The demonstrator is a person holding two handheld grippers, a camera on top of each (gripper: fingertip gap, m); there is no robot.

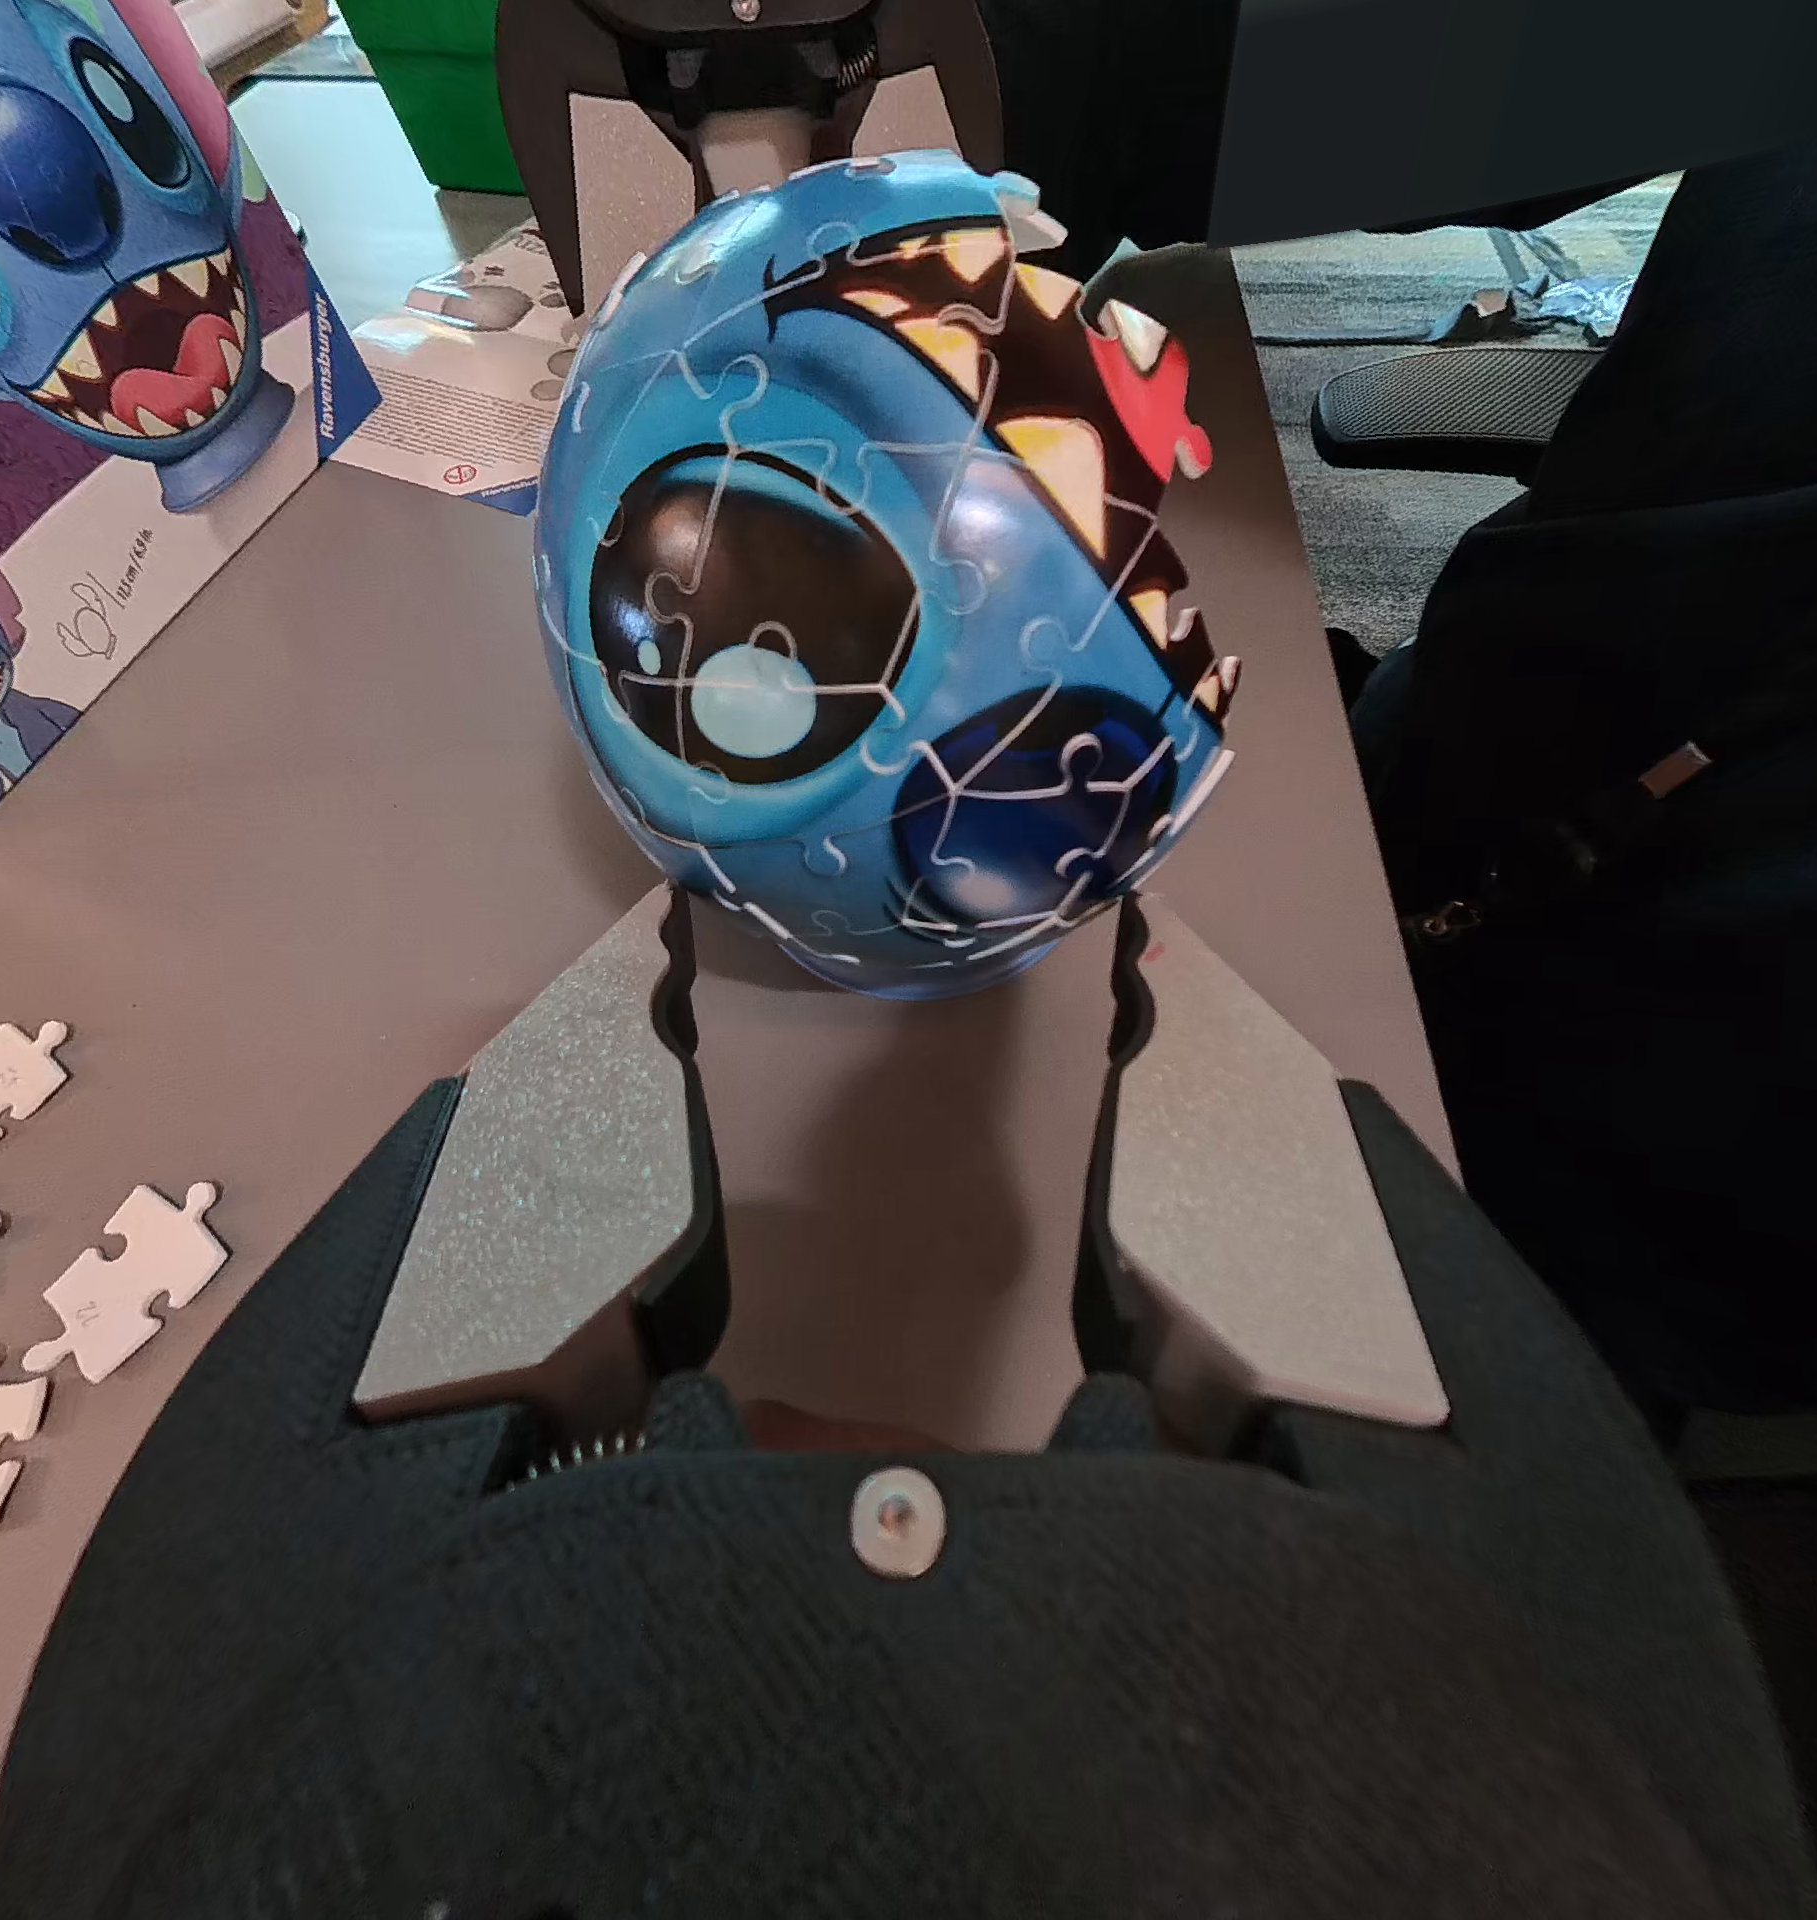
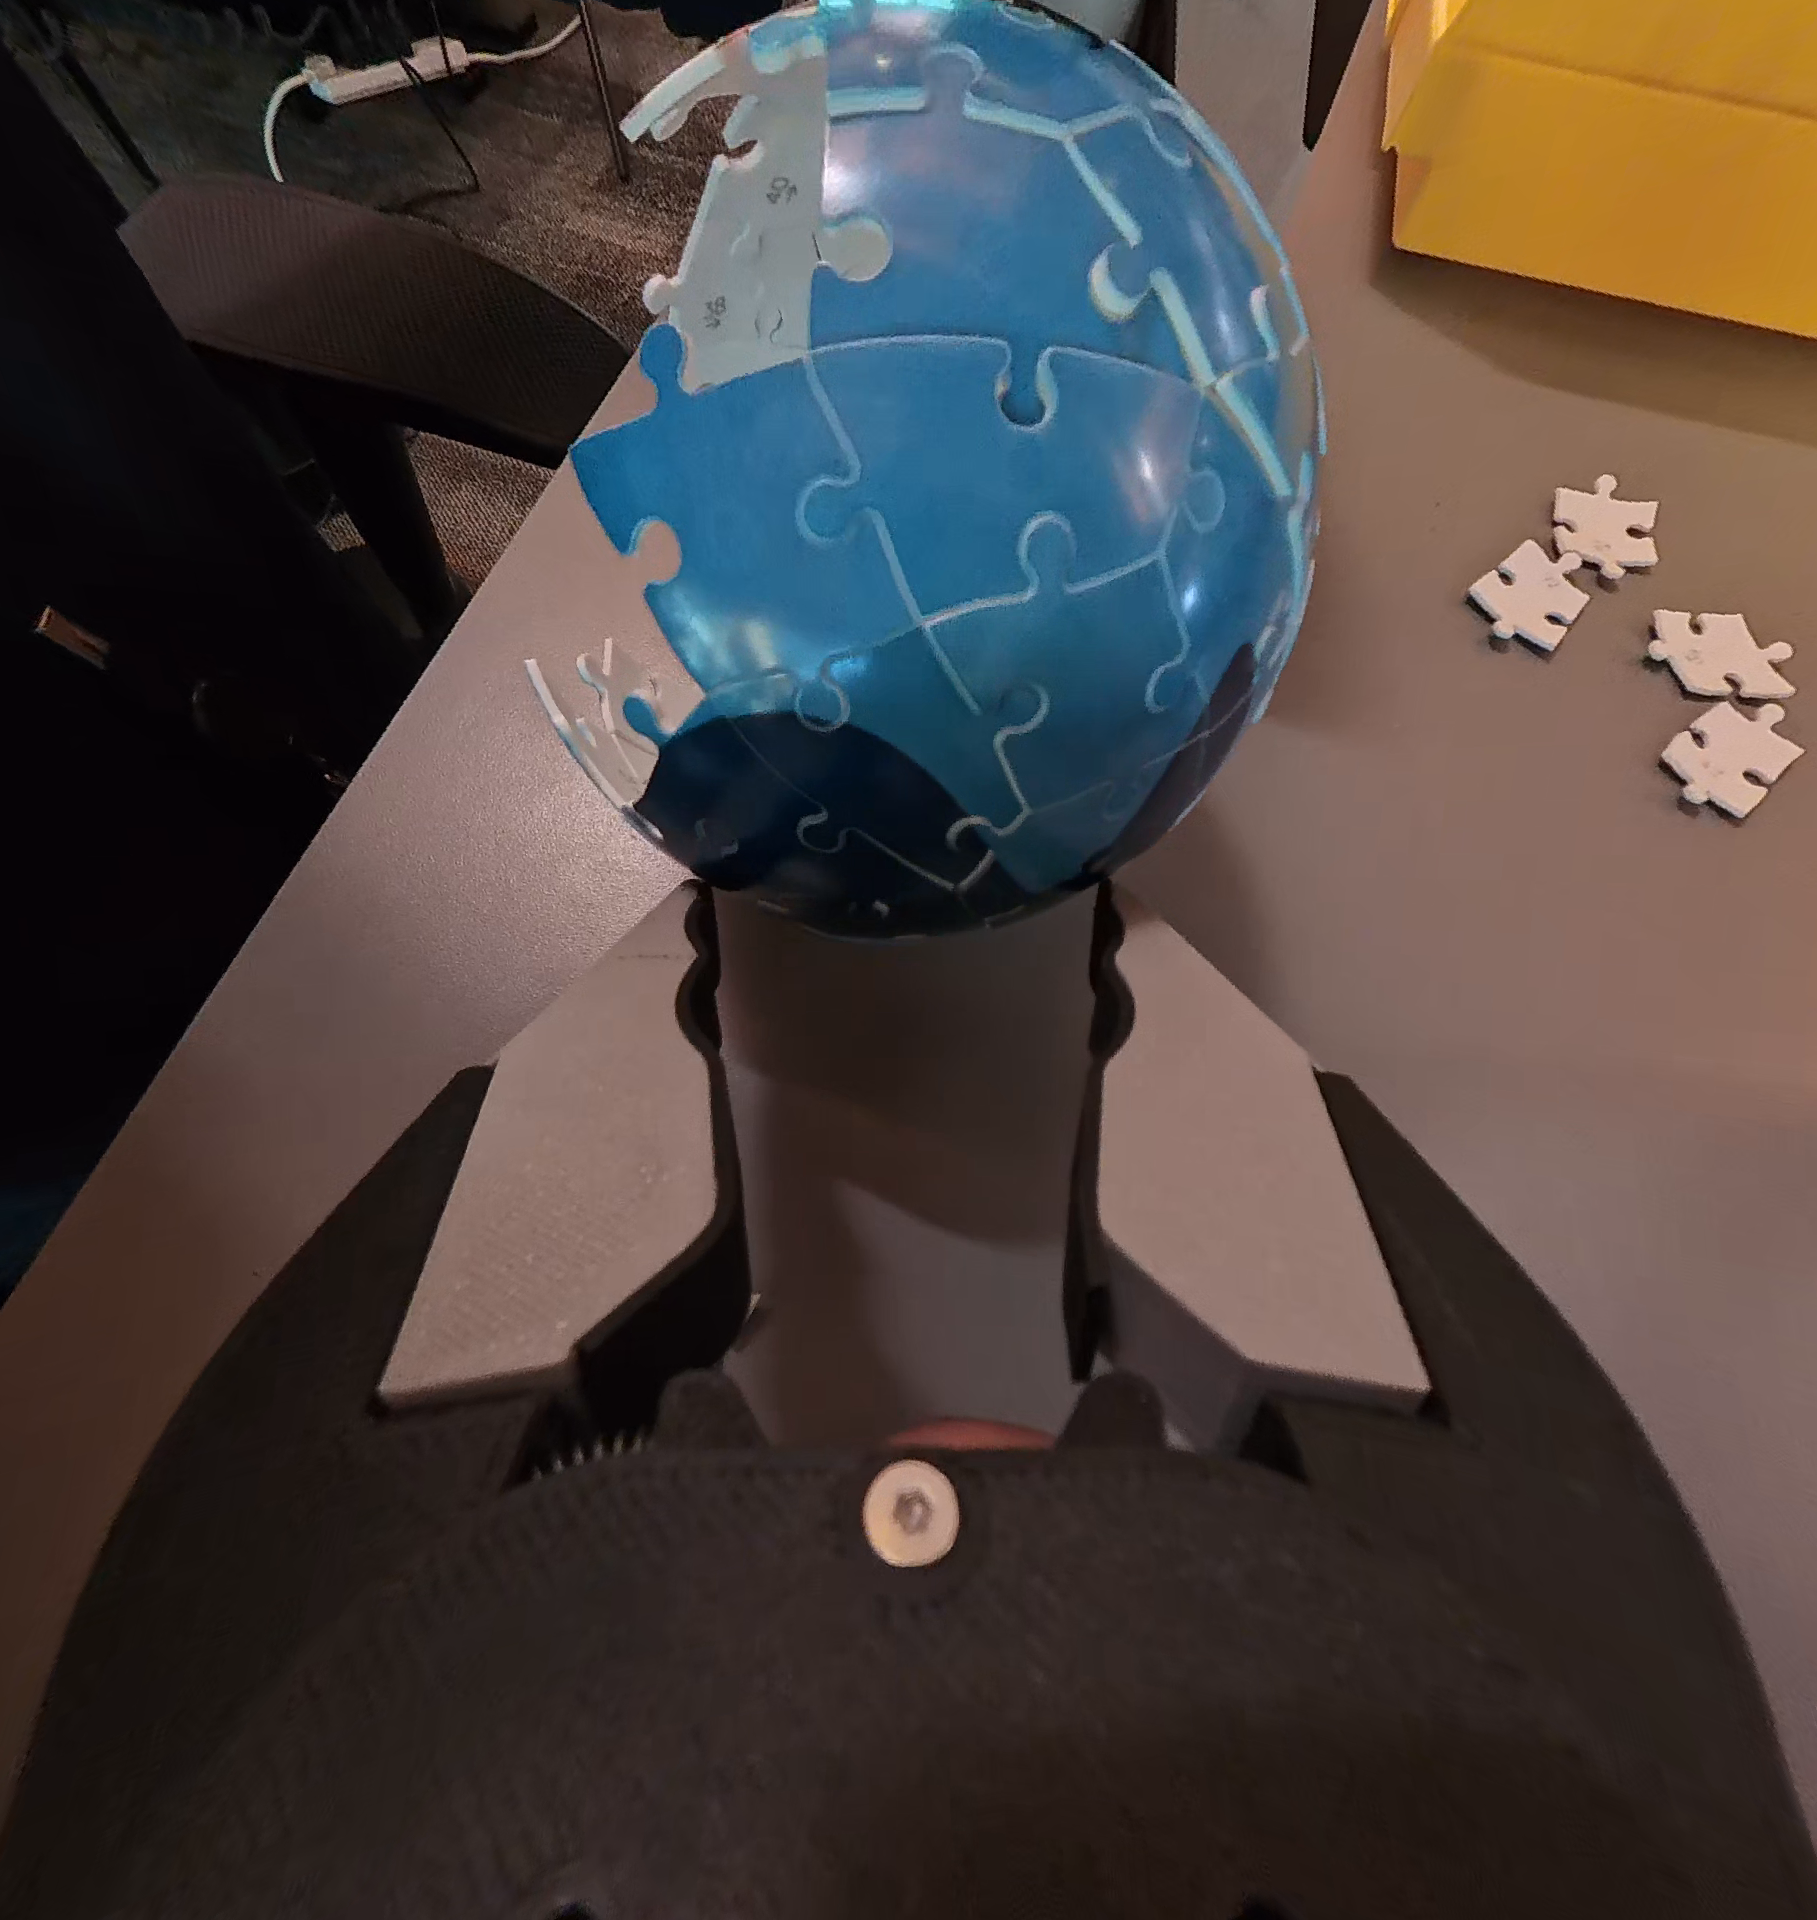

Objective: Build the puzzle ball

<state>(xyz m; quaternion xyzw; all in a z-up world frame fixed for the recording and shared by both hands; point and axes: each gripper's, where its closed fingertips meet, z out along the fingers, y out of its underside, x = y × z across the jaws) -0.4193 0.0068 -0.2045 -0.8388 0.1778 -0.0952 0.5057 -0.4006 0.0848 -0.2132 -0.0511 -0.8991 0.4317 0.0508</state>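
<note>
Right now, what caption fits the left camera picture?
Both grippers press the half-built puzzle ball between them above the table.

puzzle ball [image 1: 883, 582]: partly assembled, glossy blue, printed with a large dark eye, a dark blue nose and a toothed mouth. open gap along the mouth side, edge tabs exposed. red piece [image 1: 1153, 400] projects at the upper rim. loose white pieces [image 2: 1652, 639] lie face down on the table, apart from the ball.
</note>
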